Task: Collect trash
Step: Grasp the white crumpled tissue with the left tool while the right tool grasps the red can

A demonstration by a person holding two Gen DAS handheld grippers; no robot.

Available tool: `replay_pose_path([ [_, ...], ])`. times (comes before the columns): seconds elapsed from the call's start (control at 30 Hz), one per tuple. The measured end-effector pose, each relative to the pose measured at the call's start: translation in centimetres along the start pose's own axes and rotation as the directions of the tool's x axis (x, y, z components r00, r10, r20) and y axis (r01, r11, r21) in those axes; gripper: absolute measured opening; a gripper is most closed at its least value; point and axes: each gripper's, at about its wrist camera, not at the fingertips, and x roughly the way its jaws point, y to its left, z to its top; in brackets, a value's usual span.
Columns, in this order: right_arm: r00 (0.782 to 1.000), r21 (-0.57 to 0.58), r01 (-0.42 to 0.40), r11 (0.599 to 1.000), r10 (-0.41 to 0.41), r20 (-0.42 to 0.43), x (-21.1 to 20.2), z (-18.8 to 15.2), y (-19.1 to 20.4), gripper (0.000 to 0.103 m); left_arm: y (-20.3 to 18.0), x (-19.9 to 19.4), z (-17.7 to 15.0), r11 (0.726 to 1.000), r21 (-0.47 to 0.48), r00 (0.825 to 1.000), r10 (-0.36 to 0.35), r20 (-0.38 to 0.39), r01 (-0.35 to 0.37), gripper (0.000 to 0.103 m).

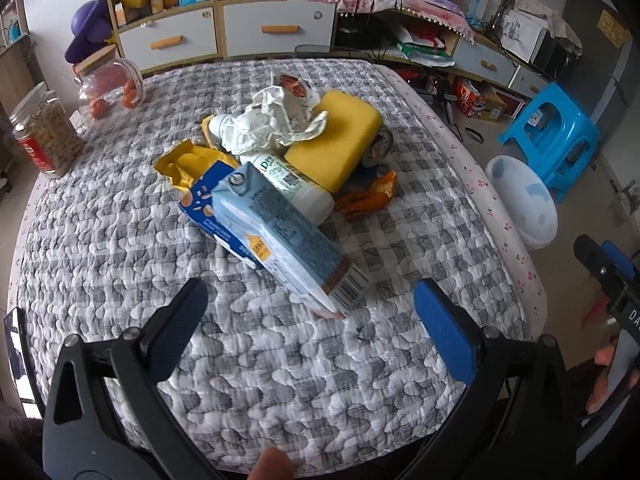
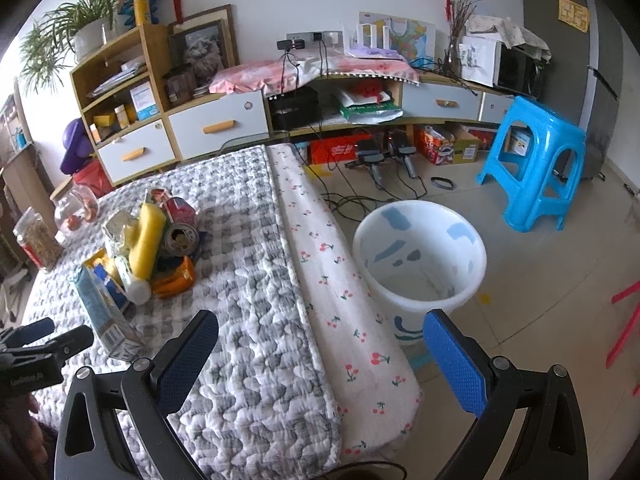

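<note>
A trash pile lies mid-table on the quilted grey cloth (image 1: 120, 240): a pale blue carton (image 1: 280, 236) nearest me, a white bottle (image 1: 296, 184), crumpled paper (image 1: 272, 120), a yellow sponge (image 1: 336, 140), a yellow wrapper (image 1: 188, 164), an orange wrapper (image 1: 372, 196) and a can (image 2: 182, 238). My left gripper (image 1: 308, 332) is open just short of the carton's near end. My right gripper (image 2: 320, 356) is open over the table's right edge, with the white bin (image 2: 420, 256) on the floor ahead. The left gripper (image 2: 52, 338) shows at the right wrist view's left edge.
Two glass jars (image 1: 108, 88) (image 1: 44, 136) stand at the table's far left. A blue plastic stool (image 2: 536, 168) sits beyond the bin, with cables (image 2: 360, 192) on the floor. Shelves and drawers (image 1: 224, 28) line the back wall.
</note>
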Motion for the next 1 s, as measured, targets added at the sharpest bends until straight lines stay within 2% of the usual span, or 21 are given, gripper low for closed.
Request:
replay_pose_path([
  [0.1, 0.998, -0.016, -0.033, 0.999, 0.033, -0.046, 0.6, 1.0, 0.3, 0.103, 1.2, 0.3, 1.2, 1.000, -0.012, 1.000, -0.007, -0.018, 0.007, 0.102],
  [0.23, 0.992, -0.058, -0.074, 0.996, 0.068, -0.102, 1.7, 3.1, 1.4, 0.103, 4.0, 0.8, 3.0, 0.995, -0.083, 0.998, -0.050, -0.040, 0.046, 0.102],
  [0.4, 0.987, -0.124, -0.084, 0.989, 0.065, -0.149, 3.6, 6.6, 3.1, 0.103, 6.3, 1.6, 6.1, 0.988, -0.136, 0.997, -0.079, -0.026, 0.075, 0.102],
  [0.47, 0.984, -0.131, -0.085, 0.988, 0.062, -0.168, 4.6, 7.7, 3.7, 0.103, 6.6, 2.0, 7.3, 0.983, -0.152, 0.994, -0.105, -0.024, 0.100, 0.102],
  [0.67, 0.975, -0.113, -0.105, 0.988, 0.079, -0.209, 7.8, 10.0, 5.4, 0.103, 5.7, 4.6, 11.1, 0.984, -0.116, 0.990, -0.140, -0.023, 0.137, 0.097],
  [0.73, 0.969, -0.097, -0.132, 0.987, 0.108, -0.222, 9.1, 10.1, 5.5, 0.103, 5.7, 6.2, 11.9, 0.981, -0.122, 0.987, -0.157, -0.034, 0.152, 0.093],
  [0.83, 0.952, -0.049, -0.174, 0.984, 0.155, -0.263, 11.4, 10.0, 5.3, 0.103, 6.2, 8.2, 12.4, 0.971, -0.163, 0.981, -0.186, -0.054, 0.175, 0.080],
  [0.9, 0.939, -0.013, -0.186, 0.983, 0.174, -0.296, 13.3, 10.1, 5.1, 0.103, 6.5, 9.3, 12.7, 0.963, -0.189, 0.976, -0.207, -0.065, 0.192, 0.067],
  [0.93, 0.937, -0.003, -0.186, 0.983, 0.176, -0.302, 14.0, 10.1, 5.1, 0.103, 6.6, 9.7, 12.7, 0.960, -0.196, 0.974, -0.218, -0.067, 0.201, 0.065],
  [1.0, 0.934, 0.011, -0.191, 0.981, 0.186, -0.306, 15.3, 10.5, 5.3, 0.103, 6.8, 10.2, 12.6, 0.957, -0.204, 0.972, -0.223, -0.072, 0.205, 0.051],
])
